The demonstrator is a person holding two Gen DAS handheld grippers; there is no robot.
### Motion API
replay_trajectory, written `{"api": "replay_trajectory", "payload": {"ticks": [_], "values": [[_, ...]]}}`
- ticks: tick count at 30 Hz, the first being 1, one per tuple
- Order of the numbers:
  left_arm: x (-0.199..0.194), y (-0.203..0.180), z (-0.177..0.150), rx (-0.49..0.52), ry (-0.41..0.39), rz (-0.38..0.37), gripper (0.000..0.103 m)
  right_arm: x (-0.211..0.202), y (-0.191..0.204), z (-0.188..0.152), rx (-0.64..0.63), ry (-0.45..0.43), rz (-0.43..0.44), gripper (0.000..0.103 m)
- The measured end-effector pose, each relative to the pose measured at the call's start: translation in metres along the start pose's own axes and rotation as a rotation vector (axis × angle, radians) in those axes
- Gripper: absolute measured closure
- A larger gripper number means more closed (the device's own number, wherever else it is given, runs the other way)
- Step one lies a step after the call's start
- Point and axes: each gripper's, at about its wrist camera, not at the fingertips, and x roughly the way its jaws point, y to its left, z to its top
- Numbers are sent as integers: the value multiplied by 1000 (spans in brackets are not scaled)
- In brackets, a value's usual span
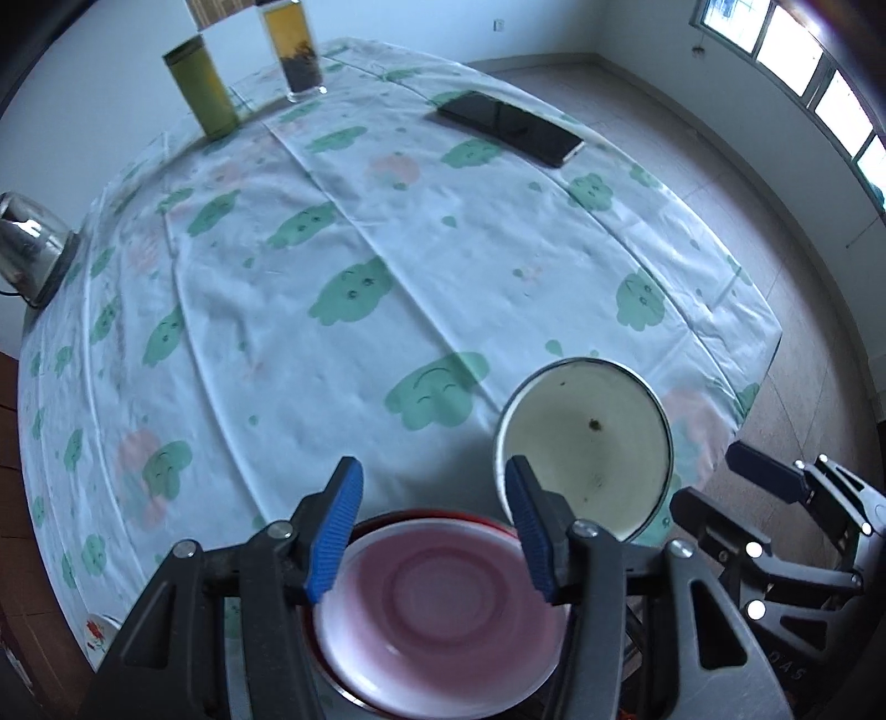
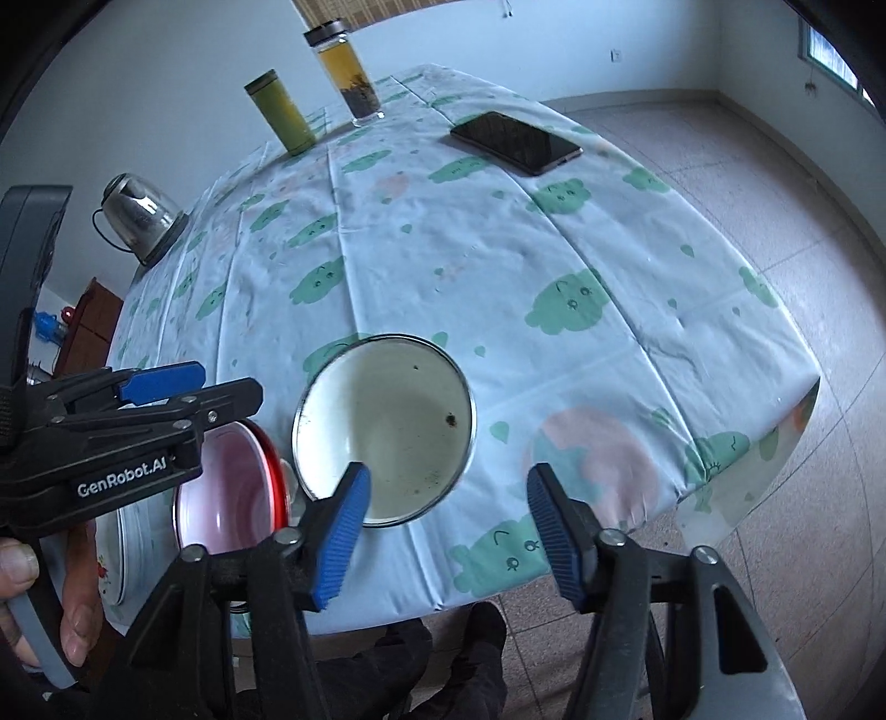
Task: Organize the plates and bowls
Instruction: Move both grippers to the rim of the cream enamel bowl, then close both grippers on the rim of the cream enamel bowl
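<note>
A white enamel bowl with a metal rim and dark specks stands near the table's front edge. To its left, a pink-white plate rests in a red bowl. My left gripper hovers over that plate, open, with nothing pressed between its blue pads. My right gripper is open too. Its left finger overlaps the enamel bowl's near rim, and I cannot tell if it touches. A flower-patterned plate lies further left, mostly hidden.
A cloud-print tablecloth covers the table. At the far side stand a green flask and a tea bottle, with a dark phone nearby. A glass kettle sits left.
</note>
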Motion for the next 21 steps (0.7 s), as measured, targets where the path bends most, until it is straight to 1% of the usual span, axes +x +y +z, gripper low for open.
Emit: {"api": "replay_trajectory", "payload": {"ticks": [2,3,6,7,9,11,14,17,19,21], "values": [[6,-5,3,13,12,-1,52,3,-4,1,9,8,1,48],[7,-8,3,20,14,1,55,5,-6,1,16,13,4,51],[16,-15,6,46,36,0,67,11,-10,2,28,28,12,61],[19,-16,7,48,43,-3,71,12,-11,3,32,32,14,62],[25,-19,8,54,58,2,74,16,-13,4,38,38,23,62],[28,-21,9,63,60,8,74,20,-14,4,42,45,29,64],[33,-22,10,65,67,19,74,26,-15,6,53,58,46,69],[39,-23,11,73,83,15,76,31,-15,7,58,67,63,75],[43,-22,11,65,102,-1,84,35,-14,7,61,76,69,78],[46,-24,11,65,118,-16,89,39,-14,6,64,86,77,83]]}}
